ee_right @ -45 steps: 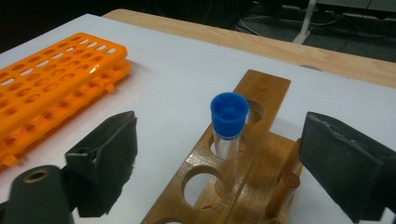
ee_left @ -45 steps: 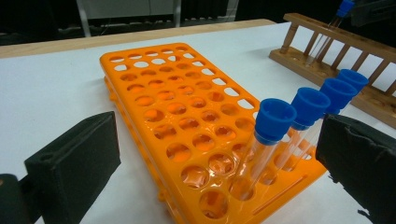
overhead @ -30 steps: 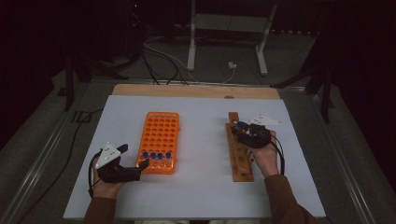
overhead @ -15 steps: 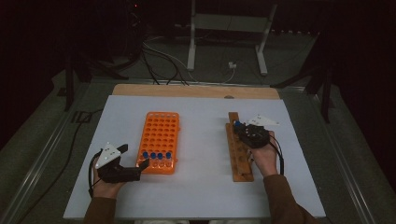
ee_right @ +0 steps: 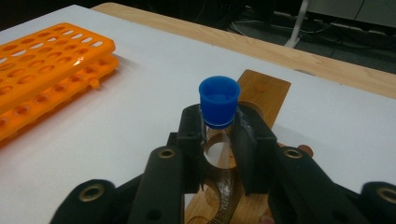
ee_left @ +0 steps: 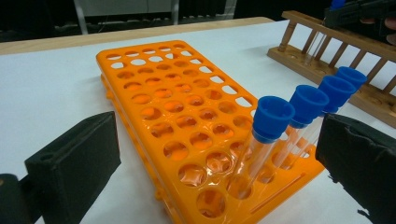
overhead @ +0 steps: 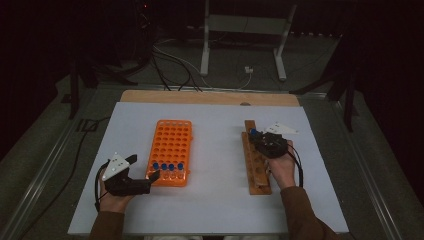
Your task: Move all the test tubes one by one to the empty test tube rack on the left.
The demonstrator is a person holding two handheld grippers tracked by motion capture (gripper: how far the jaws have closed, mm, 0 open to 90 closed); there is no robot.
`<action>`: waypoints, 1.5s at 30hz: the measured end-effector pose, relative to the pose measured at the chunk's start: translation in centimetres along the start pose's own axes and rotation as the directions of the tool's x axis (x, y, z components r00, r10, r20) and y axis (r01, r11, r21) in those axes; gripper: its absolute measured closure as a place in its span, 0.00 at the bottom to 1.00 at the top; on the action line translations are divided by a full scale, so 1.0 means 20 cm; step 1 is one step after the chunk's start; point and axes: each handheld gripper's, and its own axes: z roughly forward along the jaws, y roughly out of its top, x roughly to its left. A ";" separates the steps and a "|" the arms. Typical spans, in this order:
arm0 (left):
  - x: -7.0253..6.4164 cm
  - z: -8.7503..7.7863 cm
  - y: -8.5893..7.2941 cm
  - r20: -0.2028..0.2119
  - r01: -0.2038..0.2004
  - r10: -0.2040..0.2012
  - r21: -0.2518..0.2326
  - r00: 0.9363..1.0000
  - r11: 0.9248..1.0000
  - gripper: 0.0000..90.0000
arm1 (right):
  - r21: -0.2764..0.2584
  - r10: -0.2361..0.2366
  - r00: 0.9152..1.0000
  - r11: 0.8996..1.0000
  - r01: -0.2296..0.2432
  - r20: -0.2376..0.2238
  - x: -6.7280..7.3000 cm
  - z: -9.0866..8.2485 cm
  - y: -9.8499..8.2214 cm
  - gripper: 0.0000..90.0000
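Right gripper view shows the right tongs clamped on a blue-capped tube over the wooden rack. Left gripper view shows the left tongs standing apart around capped tubes in the orange rack. High view adds the white tabletop.

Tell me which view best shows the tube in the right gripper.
Right gripper view: the blue-capped test tube sits close up, pinched just under its cap over the wooden rack. The high view gives a blue speck at the right gripper; the left gripper view shows it far off, at the frame edge.
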 end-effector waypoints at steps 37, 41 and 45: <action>0.00 0.00 0.00 0.002 0.002 -0.002 0.003 1.000 1.000 0.01 | -0.051 0.016 1.000 0.999 -0.016 0.009 -0.02 -0.10 0.06 0.86; 0.00 0.00 0.00 0.002 0.003 -0.003 0.002 1.000 1.000 0.01 | -0.060 0.010 1.000 0.998 -0.010 0.009 -0.02 -0.12 0.08 0.86; 0.00 0.00 0.00 0.002 0.003 -0.003 0.002 1.000 1.000 0.01 | -0.068 0.012 1.000 0.998 -0.011 0.009 -0.02 -0.14 0.10 0.86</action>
